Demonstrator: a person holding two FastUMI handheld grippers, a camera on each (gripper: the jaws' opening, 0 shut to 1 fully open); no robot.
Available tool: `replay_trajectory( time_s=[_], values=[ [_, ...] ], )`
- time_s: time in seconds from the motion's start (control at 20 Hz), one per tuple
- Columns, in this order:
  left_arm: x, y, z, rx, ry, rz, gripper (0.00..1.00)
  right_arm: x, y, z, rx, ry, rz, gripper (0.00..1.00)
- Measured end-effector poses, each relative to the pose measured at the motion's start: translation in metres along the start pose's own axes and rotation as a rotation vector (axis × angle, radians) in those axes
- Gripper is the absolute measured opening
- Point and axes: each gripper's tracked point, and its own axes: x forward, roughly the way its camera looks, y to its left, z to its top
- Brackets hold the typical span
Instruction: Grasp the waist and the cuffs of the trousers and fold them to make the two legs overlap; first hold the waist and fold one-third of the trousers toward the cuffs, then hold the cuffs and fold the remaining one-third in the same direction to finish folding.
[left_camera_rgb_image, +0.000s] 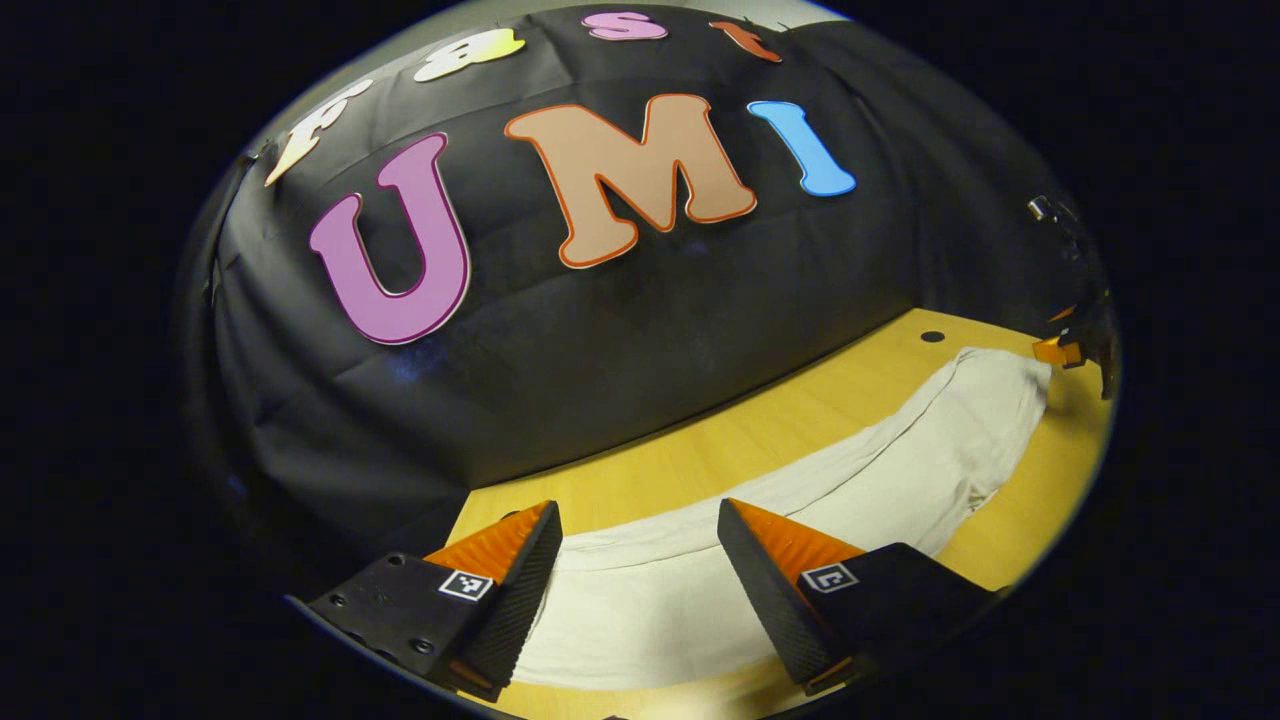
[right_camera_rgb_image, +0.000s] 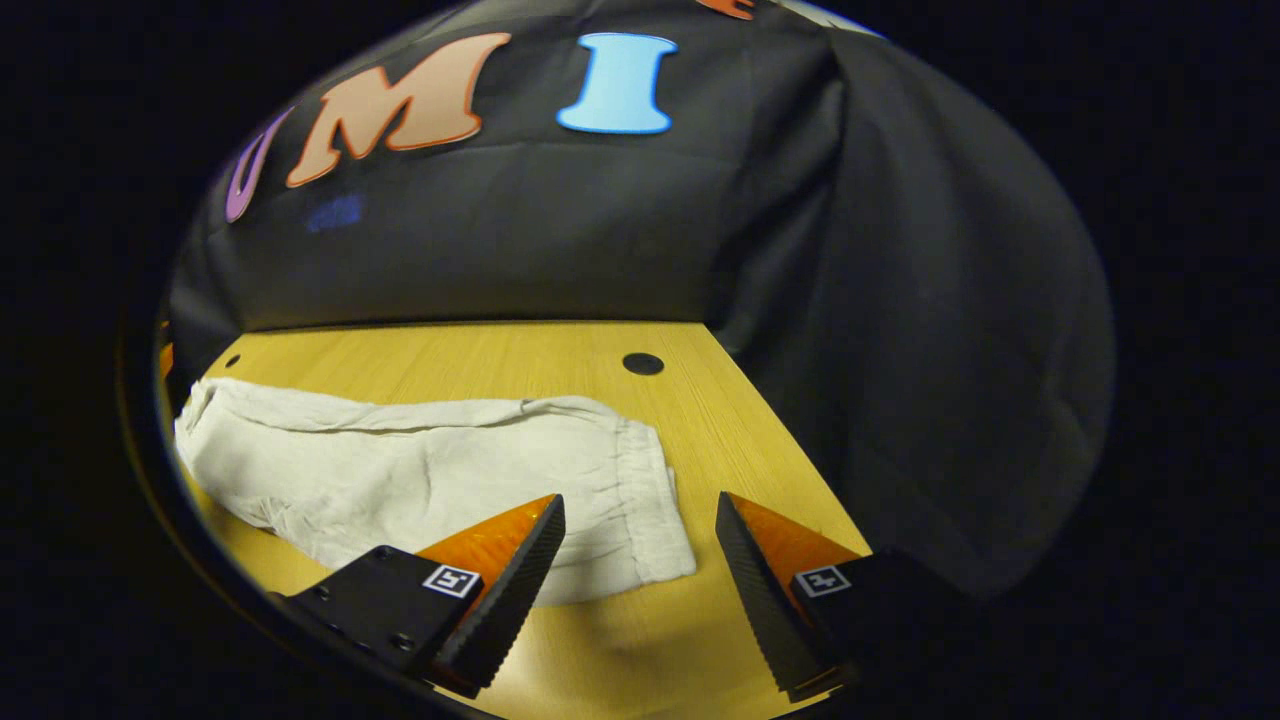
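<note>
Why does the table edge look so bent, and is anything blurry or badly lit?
Left gripper view: the fisheye lens bows the yellow wooden table and the pale cloth trousers into an arc; the image is sharp with dim edges. Right gripper view: less bending, the trousers evenly lit, no glare, a soft shadow on the table near the open jaws.

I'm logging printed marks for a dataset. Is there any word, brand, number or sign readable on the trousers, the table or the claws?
Trousers: none; no tag or print visible.
Table: none; plain wood.
Left claw: a square marker on each finger, a black-and-white pattern, no words.
Right claw: the same kind of markers, no words.
</note>
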Motion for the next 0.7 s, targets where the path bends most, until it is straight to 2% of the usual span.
replay_trajectory(
  time_s=[0.25, 0.35, 0.4, 0.5, 0.6, 0.65, 0.7],
  values=[
    [-0.011, -0.026, 0.0, -0.003, 0.027, -0.017, 0.95, 0.011, -0.011, -0.032, 0.193, 0.099, 0.019, 0.98],
    [-0.015, -0.032, -0.003, -0.001, 0.04, -0.018, 0.95, 0.018, -0.01, -0.041, 0.251, 0.126, 0.035, 0.93],
    [-0.016, -0.034, -0.006, 0.001, 0.047, -0.016, 0.96, 0.021, -0.008, -0.044, 0.284, 0.138, 0.046, 0.97],
    [-0.021, -0.039, -0.009, -0.002, 0.061, -0.012, 0.96, 0.022, -0.003, -0.049, 0.364, 0.178, 0.077, 0.97],
    [-0.024, -0.04, -0.009, -0.005, 0.068, -0.004, 0.96, 0.026, 0.003, -0.056, 0.445, 0.227, 0.097, 0.85],
    [-0.026, -0.04, -0.01, -0.004, 0.071, 0.003, 0.96, 0.032, 0.003, -0.052, 0.476, 0.202, 0.095, 0.93],
    [-0.028, -0.04, -0.009, -0.004, 0.074, 0.008, 0.96, 0.037, 0.004, -0.055, 0.5, 0.224, 0.095, 0.76]
  ],
)
